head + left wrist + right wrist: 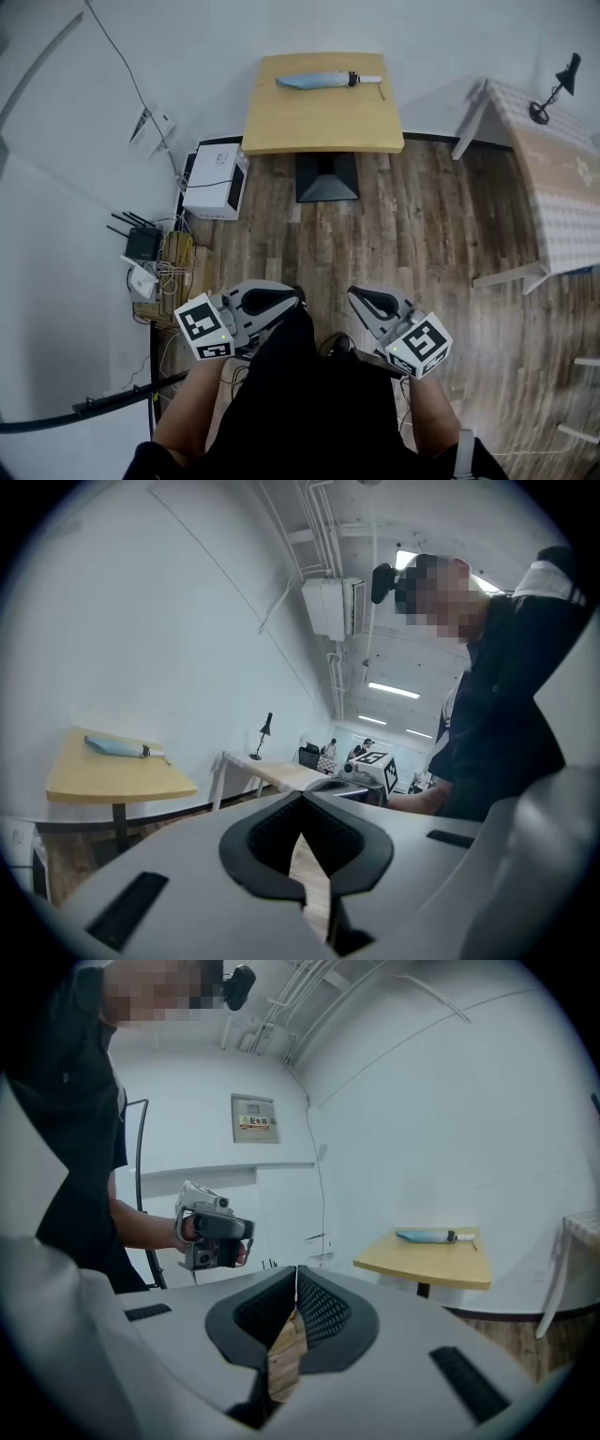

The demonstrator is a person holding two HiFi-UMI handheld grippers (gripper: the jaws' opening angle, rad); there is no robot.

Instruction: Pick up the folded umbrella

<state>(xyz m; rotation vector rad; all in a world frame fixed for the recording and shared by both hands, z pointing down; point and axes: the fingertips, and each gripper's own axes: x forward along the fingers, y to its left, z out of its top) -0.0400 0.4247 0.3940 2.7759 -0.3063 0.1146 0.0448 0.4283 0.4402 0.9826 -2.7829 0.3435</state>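
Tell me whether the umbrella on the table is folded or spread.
Folded. The umbrella lies flat on the wooden table as one slim, closed bundle, with its canopy gathered in and its handle pointing right.

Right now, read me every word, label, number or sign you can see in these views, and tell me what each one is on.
Nothing here can be read as text.
Pale framed wall panel: a small dark strip of print, too blurred to read.
Left gripper and right gripper: the white cubes carry black square marker patterns, no words or numbers.
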